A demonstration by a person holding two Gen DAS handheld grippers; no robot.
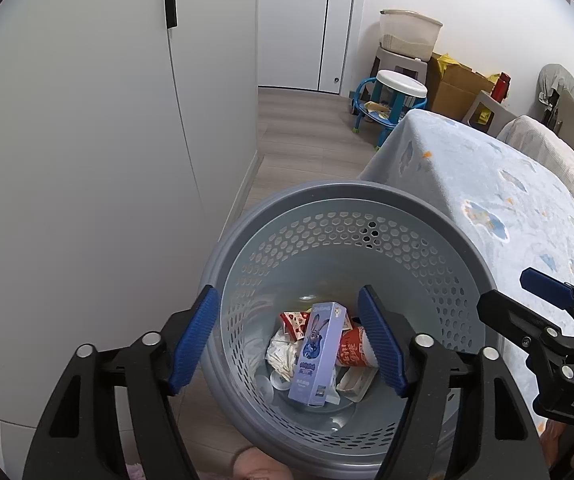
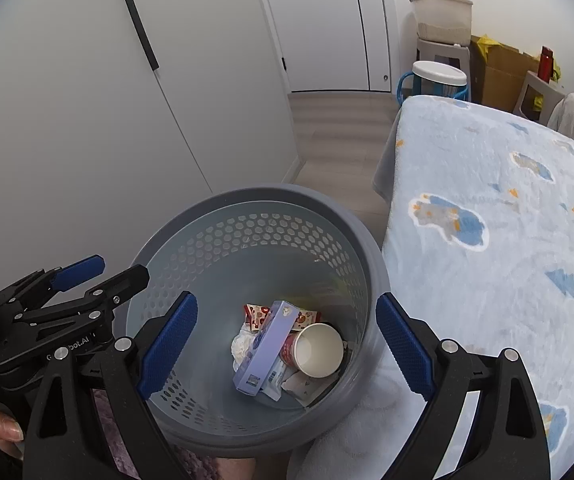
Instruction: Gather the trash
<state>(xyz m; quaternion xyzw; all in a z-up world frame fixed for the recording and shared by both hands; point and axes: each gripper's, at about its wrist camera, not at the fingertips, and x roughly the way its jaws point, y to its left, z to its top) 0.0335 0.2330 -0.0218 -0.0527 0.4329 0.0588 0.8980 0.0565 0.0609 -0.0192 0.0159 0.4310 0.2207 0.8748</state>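
Two tools hung side by side above the open mouth of a grey perforated waste basket [image 1: 367,200]. The left tool [image 1: 289,338] had its blue pads spread wide apart with nothing between them, and the right tool [image 2: 287,344] stood just as wide and also held nothing. Down at the bottom of the basket lay the trash: a lilac carton [image 1: 317,354] with a cartoon rabbit leaning against the other pieces, a red and white paper cup [image 2: 315,350] on its side with its mouth toward the right camera, a red snack packet [image 2: 257,314] behind them, and some crumpled white tissue [image 1: 281,354] beside the carton. The carton was well below the rim and touched neither tool. The basket stood on the wooden floor [image 1: 307,132] in a narrow passage. On its left side a white cabinet wall [image 1: 87,160] came near the rim, and on its right side the edge of a bed with a light blue blanket [image 2: 487,220] was just beside the rim, in the right view nearly touching it. Beyond the basket the floor stayed free up to a white door [image 1: 307,20], and to the right of that strip stood a small blue stool [image 1: 395,96] and a cardboard box [image 1: 459,88] near the far wall.
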